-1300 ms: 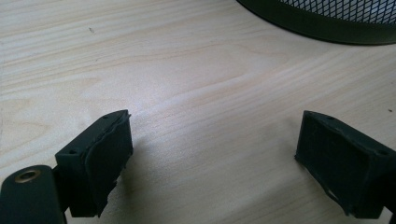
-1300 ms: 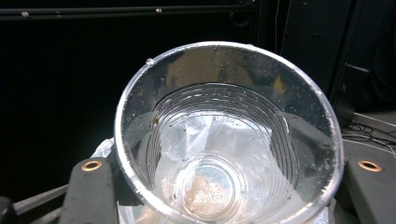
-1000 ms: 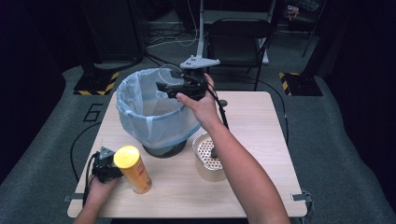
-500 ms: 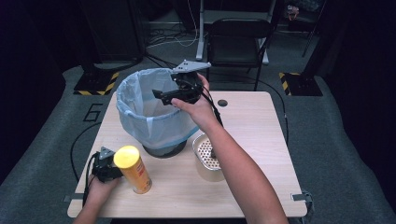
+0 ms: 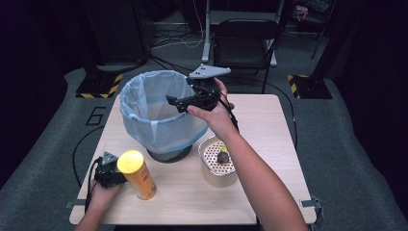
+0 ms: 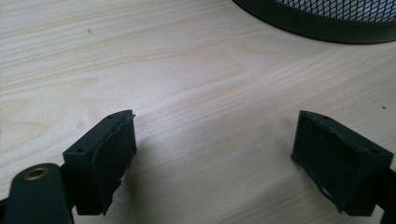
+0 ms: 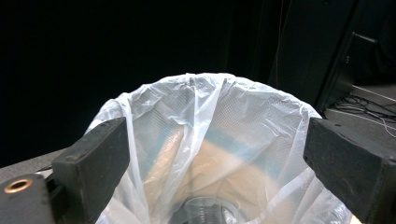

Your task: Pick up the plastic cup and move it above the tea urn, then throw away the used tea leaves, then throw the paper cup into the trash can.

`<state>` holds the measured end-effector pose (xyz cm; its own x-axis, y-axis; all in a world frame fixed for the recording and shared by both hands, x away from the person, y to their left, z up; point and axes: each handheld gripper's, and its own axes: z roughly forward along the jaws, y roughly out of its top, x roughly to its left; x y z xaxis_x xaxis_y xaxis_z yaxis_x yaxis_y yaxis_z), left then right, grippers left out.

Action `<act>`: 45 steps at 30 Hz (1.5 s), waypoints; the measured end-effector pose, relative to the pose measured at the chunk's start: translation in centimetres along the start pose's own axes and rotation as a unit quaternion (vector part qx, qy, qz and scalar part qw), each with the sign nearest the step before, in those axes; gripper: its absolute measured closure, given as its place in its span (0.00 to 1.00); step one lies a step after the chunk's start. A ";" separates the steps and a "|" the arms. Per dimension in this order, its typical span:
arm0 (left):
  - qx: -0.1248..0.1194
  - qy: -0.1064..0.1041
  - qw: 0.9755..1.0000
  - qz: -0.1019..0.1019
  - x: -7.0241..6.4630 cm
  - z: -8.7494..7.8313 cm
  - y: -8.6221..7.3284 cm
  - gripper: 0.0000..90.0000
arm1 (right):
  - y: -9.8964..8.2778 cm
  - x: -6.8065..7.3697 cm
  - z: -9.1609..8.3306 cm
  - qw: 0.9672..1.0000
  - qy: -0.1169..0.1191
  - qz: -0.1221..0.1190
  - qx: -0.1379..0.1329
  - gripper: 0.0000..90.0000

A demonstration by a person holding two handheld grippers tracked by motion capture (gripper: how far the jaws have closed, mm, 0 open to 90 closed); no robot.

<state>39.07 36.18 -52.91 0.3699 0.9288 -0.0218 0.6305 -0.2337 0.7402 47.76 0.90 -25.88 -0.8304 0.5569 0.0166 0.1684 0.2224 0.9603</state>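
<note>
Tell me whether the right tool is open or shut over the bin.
Open. The right tool has just been opening; its jaws stand wide apart with nothing between them, above the lined bin, where a clear cup lies.

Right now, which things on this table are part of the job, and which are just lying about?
In the job:
- right gripper, jaws just opened, nothing between them
- mesh bin with pale plastic liner
- clear plastic cup inside the liner

Lying about:
- yellow-lidded orange canister beside the left gripper
- perforated round container
- black chair
</note>
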 end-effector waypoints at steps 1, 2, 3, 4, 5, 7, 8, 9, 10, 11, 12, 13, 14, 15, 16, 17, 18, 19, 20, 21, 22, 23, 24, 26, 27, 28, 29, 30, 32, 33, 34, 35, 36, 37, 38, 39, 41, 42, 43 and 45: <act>0.001 -0.003 1.000 -0.006 0.0 0.0 0.0 0.15 | -0.1 -0.1 -0.2 1.000 0.001 -0.003 -0.003 0.08; -0.002 0.000 1.000 -0.003 0.1 0.0 0.0 0.15 | -0.1 -0.1 -0.4 1.000 0.001 0.000 -0.005 0.08; 0.000 -0.003 1.000 -0.007 0.1 -0.1 0.0 0.16 | -0.2 -0.2 -0.6 1.000 0.004 -0.001 -0.007 0.09; 0.007 -0.006 1.000 -0.010 0.2 -0.2 0.1 0.16 | -0.4 -0.3 -0.9 1.000 0.003 0.001 -0.007 0.10; 0.008 -0.007 1.000 -0.012 0.2 -0.3 0.1 0.16 | -0.5 -0.4 -1.2 1.000 0.003 0.001 -0.010 0.10; 0.007 -0.010 1.000 -0.021 0.3 -0.3 0.1 0.17 | -0.8 -0.5 -1.8 1.000 0.000 0.001 -0.008 0.11; 0.011 -0.009 1.000 -0.017 0.4 -0.4 0.1 0.17 | -1.0 -0.6 -2.1 1.000 0.000 0.004 -0.007 0.13; 0.009 -0.011 1.000 -0.017 0.5 -0.4 0.1 0.17 | -1.2 -0.7 -2.4 1.000 0.001 0.003 -0.008 0.15; 0.010 -0.016 1.000 -0.018 0.5 -0.6 0.2 0.17 | -1.3 -0.8 -2.7 1.000 0.003 0.001 -0.012 0.17; 0.005 -0.015 1.000 -0.024 0.4 -0.6 0.2 0.17 | -1.6 -0.8 -3.3 1.000 0.003 0.004 -0.012 0.22; 0.006 -0.017 1.000 -0.025 0.4 -0.7 0.2 0.17 | -1.7 -0.9 -3.6 1.000 -0.002 0.002 -0.012 0.25; 0.003 -0.019 1.000 -0.021 0.4 -0.8 0.3 0.17 | -1.9 -0.9 -3.9 1.000 -0.006 0.000 -0.017 0.26; 0.001 -0.023 0.999 -0.028 0.3 -0.9 0.5 0.17 | -2.0 -0.9 -4.3 1.000 -0.009 -0.001 -0.021 0.26; -0.002 -0.024 0.999 -0.025 0.3 -1.0 0.5 0.18 | -2.2 -0.9 -4.9 1.000 -0.013 0.001 -0.021 0.27; -0.003 -0.026 0.999 -0.019 0.3 -1.2 0.6 0.18 | -2.4 -0.9 -5.2 1.000 -0.016 -0.002 -0.021 0.27; -0.006 -0.031 0.999 -0.024 0.2 -1.3 0.7 0.17 | -2.6 -0.9 -5.6 1.000 -0.021 -0.005 -0.017 0.27; -0.008 -0.033 0.999 -0.019 0.3 -1.5 0.7 0.18 | -2.9 -0.9 -6.1 0.999 -0.026 -0.015 -0.015 0.27; -0.015 -0.032 0.999 -0.025 0.2 -1.6 0.7 0.18 | -3.2 -0.8 -6.6 0.999 -0.028 -0.019 -0.014 0.27; -0.013 -0.033 0.999 -0.019 0.3 -1.8 0.8 0.18 | -3.6 -0.9 -7.0 0.999 -0.030 -0.016 -0.014 0.27; -0.017 -0.032 0.999 -0.021 0.3 -1.9 0.8 0.18 | -3.9 -0.9 -7.4 0.999 -0.030 -0.013 -0.014 0.26; -0.021 -0.030 0.999 -0.021 0.3 -2.1 0.8 0.17 | -4.2 -0.9 -7.7 0.999 -0.032 -0.008 -0.012 0.26; -0.018 -0.034 0.999 -0.025 0.3 -2.2 0.8 0.18 | -4.6 -1.0 -7.9 0.999 -0.035 -0.011 -0.015 0.26; -0.023 -0.031 0.999 -0.025 0.3 -2.3 0.8 0.18 | -4.9 -1.0 -8.1 0.999 -0.038 -0.008 -0.013 0.26; -0.027 -0.029 0.999 -0.025 0.4 -2.7 0.9 0.17 | -5.6 -1.2 -8.4 0.999 -0.046 -0.010 -0.011 0.26; -0.031 -0.029 0.999 -0.027 0.5 -3.0 1.0 0.17 | -6.2 -1.3 -8.6 0.999 -0.047 -0.005 -0.013 0.26; -0.034 -0.035 0.998 -0.035 0.5 -3.2 1.1 0.17 | -7.0 -1.5 -8.9 0.999 -0.047 0.004 -0.015 0.26; -0.036 -0.038 0.998 -0.039 0.6 -3.3 1.1 0.17 | -7.6 -1.6 -9.1 0.998 -0.051 0.013 -0.015 0.26; -0.044 -0.037 0.997 -0.042 0.6 -3.4 1.2 0.17 | -7.9 -1.8 -9.3 0.998 -0.055 0.007 -0.014 0.26; -0.048 -0.038 0.997 -0.043 0.7 -3.8 1.4 0.16 | -8.8 -2.0 -9.9 0.998 -0.065 0.002 -0.012 0.26; -0.051 -0.040 0.997 -0.045 0.7 -3.8 1.5 0.16 | -9.3 -2.1 -10.2 0.998 -0.066 0.007 -0.015 0.26; -0.051 -0.041 0.997 -0.044 0.7 -3.9 1.5 0.16 | -9.8 -2.1 -10.5 0.997 -0.068 0.013 -0.015 0.26; -0.050 -0.041 0.997 -0.043 0.6 -4.0 1.6 0.16 | -10.2 -2.2 -10.8 0.997 -0.072 0.014 -0.013 0.26; -0.050 -0.042 0.997 -0.045 0.5 -4.1 1.6 0.16 | -10.7 -2.2 -11.1 0.997 -0.078 0.012 -0.012 0.26; -0.051 -0.042 0.997 -0.041 0.6 -4.2 1.7 0.15 | -11.1 -2.2 -11.4 0.996 -0.084 0.013 -0.010 0.26; -0.049 -0.046 0.997 -0.045 0.5 -4.4 1.8 0.15 | -11.5 -2.2 -11.6 0.995 -0.094 0.012 -0.013 0.27; -0.049 -0.047 0.997 -0.047 0.4 -4.6 1.9 0.15 | -12.0 -2.3 -12.1 0.994 -0.109 0.004 -0.019 0.27; -0.053 -0.048 0.996 -0.044 0.4 -5.0 2.2 0.15 | -12.6 -2.3 -12.6 0.993 -0.116 0.005 -0.021 0.27; -0.059 -0.046 0.996 -0.043 0.3 -5.1 2.3 0.15 | -12.9 -2.2 -13.0 0.993 -0.119 0.010 -0.018 0.27; -0.055 -0.043 0.997 -0.043 0.3 -5.2 2.4 0.15 | -13.3 -2.2 -13.3 0.993 -0.121 0.008 -0.014 0.27; -0.054 -0.040 0.997 -0.033 0.5 -5.5 2.7 0.16 | -13.9 -2.2 -13.9 0.991 -0.131 0.009 -0.010 0.27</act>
<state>37.20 37.65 -47.25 0.3852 0.9146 -0.1233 0.5804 -0.1362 0.8029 39.90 -14.53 -35.44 -0.6602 0.7502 -0.0360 0.1697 0.1957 0.9659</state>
